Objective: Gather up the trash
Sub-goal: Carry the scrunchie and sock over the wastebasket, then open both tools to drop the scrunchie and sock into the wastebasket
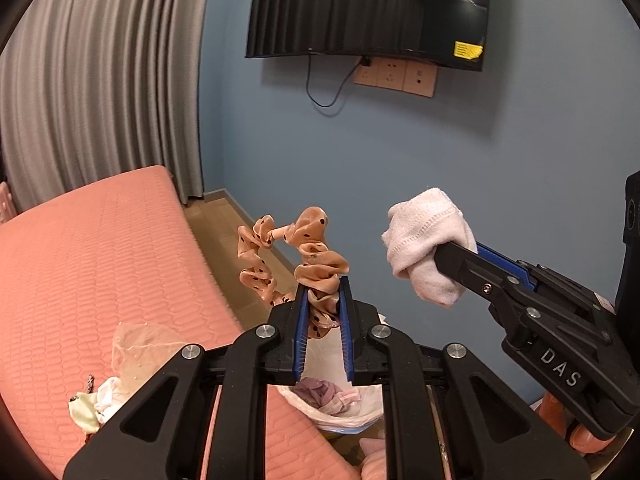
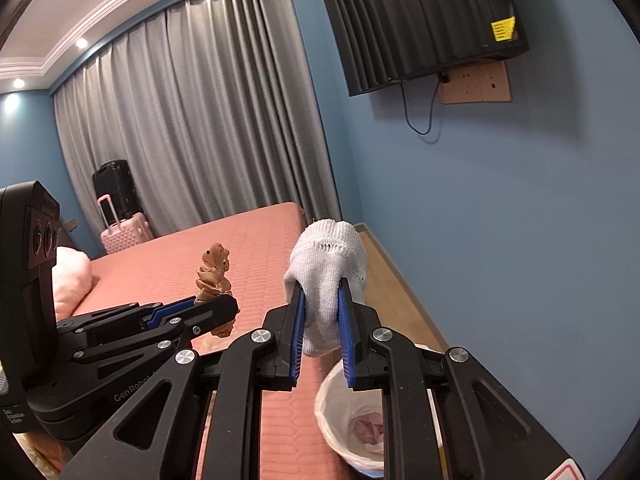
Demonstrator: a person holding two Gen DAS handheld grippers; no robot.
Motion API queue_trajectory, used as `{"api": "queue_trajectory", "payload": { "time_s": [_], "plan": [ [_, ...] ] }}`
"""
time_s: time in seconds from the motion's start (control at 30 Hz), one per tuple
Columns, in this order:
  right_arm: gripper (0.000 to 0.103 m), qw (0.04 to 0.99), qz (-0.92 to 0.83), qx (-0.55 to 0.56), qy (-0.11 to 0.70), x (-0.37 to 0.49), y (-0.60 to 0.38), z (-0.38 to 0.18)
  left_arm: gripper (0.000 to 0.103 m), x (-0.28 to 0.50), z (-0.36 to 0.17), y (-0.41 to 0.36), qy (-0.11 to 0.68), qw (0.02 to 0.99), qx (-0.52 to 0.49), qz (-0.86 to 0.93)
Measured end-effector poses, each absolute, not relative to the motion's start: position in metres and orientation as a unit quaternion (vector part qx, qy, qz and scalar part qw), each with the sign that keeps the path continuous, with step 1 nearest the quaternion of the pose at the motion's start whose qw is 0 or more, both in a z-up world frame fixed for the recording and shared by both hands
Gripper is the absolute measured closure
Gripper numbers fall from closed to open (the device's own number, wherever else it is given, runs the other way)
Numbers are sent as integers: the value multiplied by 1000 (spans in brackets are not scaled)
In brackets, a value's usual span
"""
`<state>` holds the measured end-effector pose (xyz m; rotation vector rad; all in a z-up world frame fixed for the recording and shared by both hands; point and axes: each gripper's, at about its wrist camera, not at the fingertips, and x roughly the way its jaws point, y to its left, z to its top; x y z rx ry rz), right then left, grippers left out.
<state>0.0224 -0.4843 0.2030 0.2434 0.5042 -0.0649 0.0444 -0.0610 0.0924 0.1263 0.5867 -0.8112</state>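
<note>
My left gripper [image 1: 323,284] is shut on a peach scrunchie with black dots [image 1: 308,252] and holds it in the air above a bin lined with a white bag [image 1: 340,416]. The scrunchie also shows in the right wrist view [image 2: 214,270]. My right gripper [image 2: 322,290] is shut on a white sock [image 2: 330,264], held up beside the scrunchie; the sock also shows in the left wrist view [image 1: 428,248]. The bin [image 2: 332,412] stands beside the bed and holds some pinkish cloth.
A pink bed [image 1: 100,248] fills the left. On it lie a clear plastic wrapper [image 1: 136,348] and small scraps [image 1: 92,400]. A blue wall with a TV [image 1: 368,12] is ahead. Grey curtains [image 2: 192,120] and suitcases [image 2: 120,216] stand at the far end.
</note>
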Motion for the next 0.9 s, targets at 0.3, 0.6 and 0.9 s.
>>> {"api": "queue_trajectory", "payload": {
  "time_s": [0.3,0.6,0.9],
  "plan": [
    [88,954,-54,136,262,27,-517,186,88,45,81,-104,291,853,89,-424],
    [81,949,-70,150,270,39,-529,165,57,62,67,-123,301,855,70,-416],
    [72,945,-78,154,279,43,-525,152,39,75,57,-113,318,868,60,-378]
  ]
}}
